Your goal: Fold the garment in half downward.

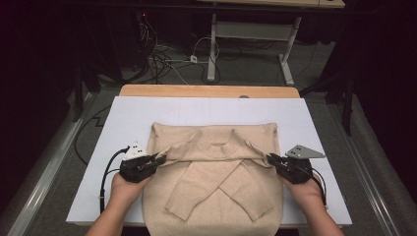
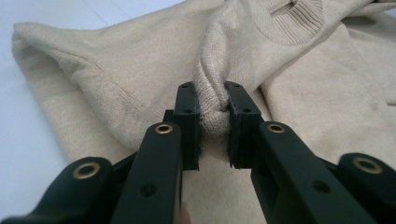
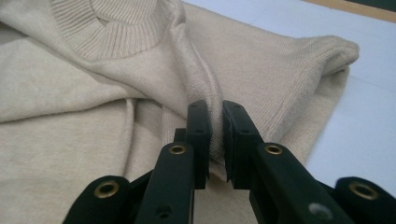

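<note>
Between black tongs [image 2: 214, 123], ribbed beige knit sweater [image 2: 140, 70]

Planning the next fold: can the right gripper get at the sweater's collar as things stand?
Probably not yet: the right gripper is shut on a pinch of the sweater at its side edge. The collar itself lies uncovered, so releasing first would leave the way free.

We find no readable text, label, brand, number or sign in these pictures.
</note>
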Demonstrator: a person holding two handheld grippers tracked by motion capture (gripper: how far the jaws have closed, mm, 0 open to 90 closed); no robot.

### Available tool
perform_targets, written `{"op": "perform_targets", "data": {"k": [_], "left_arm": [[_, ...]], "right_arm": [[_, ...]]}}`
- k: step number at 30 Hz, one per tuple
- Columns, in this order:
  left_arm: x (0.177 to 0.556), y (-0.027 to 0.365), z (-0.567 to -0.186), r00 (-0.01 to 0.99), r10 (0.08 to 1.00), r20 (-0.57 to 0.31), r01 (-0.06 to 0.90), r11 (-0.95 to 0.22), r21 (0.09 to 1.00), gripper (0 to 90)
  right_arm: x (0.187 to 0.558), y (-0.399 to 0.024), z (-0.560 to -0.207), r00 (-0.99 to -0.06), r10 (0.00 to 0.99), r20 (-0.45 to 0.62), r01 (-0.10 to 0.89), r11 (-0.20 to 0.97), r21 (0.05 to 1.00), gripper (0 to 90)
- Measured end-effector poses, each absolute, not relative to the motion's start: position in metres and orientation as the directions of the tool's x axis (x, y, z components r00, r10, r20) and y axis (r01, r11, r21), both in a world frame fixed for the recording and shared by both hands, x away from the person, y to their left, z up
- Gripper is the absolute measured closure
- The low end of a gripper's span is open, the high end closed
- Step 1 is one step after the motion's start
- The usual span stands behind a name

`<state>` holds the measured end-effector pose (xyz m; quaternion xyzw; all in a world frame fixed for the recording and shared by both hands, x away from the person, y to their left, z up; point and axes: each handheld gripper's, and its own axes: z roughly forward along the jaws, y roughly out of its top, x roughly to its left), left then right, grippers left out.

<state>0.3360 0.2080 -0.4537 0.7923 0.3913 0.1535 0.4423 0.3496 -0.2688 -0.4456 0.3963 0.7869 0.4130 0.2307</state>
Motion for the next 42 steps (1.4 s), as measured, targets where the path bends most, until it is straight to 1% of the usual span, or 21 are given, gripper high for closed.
{"op": "perform_targets", "data": {"k": [18, 26, 37, 42], "left_arm": [[0.295, 0.217, -0.463, 0.673, 0.732, -0.102, 0.475, -0.323, 0.819, 75.4], [0.273, 0.217, -0.458, 0.686, 0.724, -0.074, 0.450, -0.342, 0.825, 75.3], [0.243, 0.225, -0.460, 0.684, 0.723, -0.099, 0.461, -0.324, 0.826, 75.3], [0.229, 0.226, -0.463, 0.689, 0.719, -0.090, 0.446, -0.322, 0.835, 75.3]], "right_arm": [[0.310, -0.277, -0.442, -0.585, 0.810, -0.032, 0.398, 0.321, 0.859, 83.0], [0.286, -0.280, -0.443, -0.593, 0.805, -0.006, 0.392, 0.295, 0.871, 83.2], [0.251, -0.282, -0.450, -0.613, 0.790, -0.015, 0.374, 0.306, 0.876, 83.1], [0.239, -0.284, -0.453, -0.618, 0.786, -0.008, 0.363, 0.294, 0.884, 83.1]]}}
